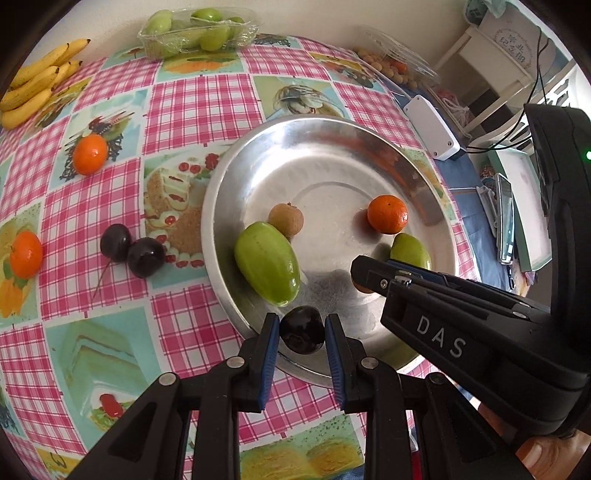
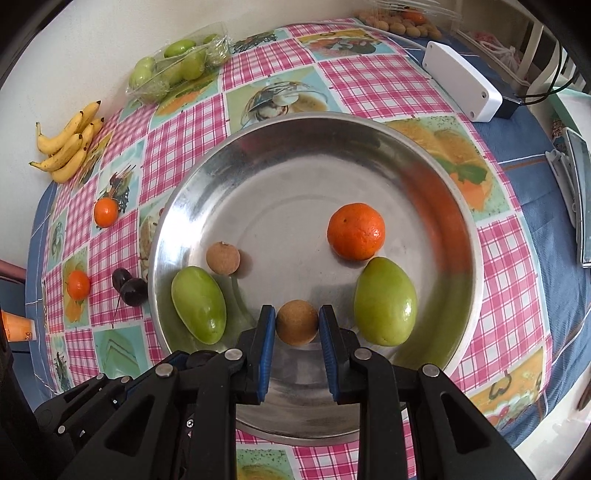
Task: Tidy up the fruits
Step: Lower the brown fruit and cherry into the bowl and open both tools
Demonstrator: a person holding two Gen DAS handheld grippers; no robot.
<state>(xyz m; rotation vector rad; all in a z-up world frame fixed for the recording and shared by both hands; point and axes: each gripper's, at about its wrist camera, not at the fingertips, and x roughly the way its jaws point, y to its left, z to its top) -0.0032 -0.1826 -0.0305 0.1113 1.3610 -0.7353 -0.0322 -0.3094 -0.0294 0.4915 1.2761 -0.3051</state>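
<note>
A steel plate [image 1: 258, 155] [image 2: 207, 192] holds two green fruits [image 1: 266, 263] [image 2: 385, 302], an orange [image 1: 387, 214] [image 2: 356, 231] and a brown longan [image 1: 286, 220] [image 2: 223, 258]. My left gripper [image 1: 301, 328] is shut on a dark cherry [image 1: 302, 329] over the plate's near rim. My right gripper [image 2: 297, 322] is shut on a second brown longan [image 2: 297, 322] low over the plate; it enters the left wrist view from the right [image 1: 364, 275]. Two dark cherries [image 1: 133, 251] [image 2: 129, 288] and two oranges [image 1: 89, 154] [image 1: 25, 254] lie on the checked cloth to the left.
Bananas [image 1: 33, 85] [image 2: 70, 147] and a clear pack of green fruits [image 1: 195, 31] [image 2: 173, 66] lie at the far edge by the wall. A tray of longans [image 1: 388, 62] and a white box [image 1: 432, 127] [image 2: 461, 85] are at the far right.
</note>
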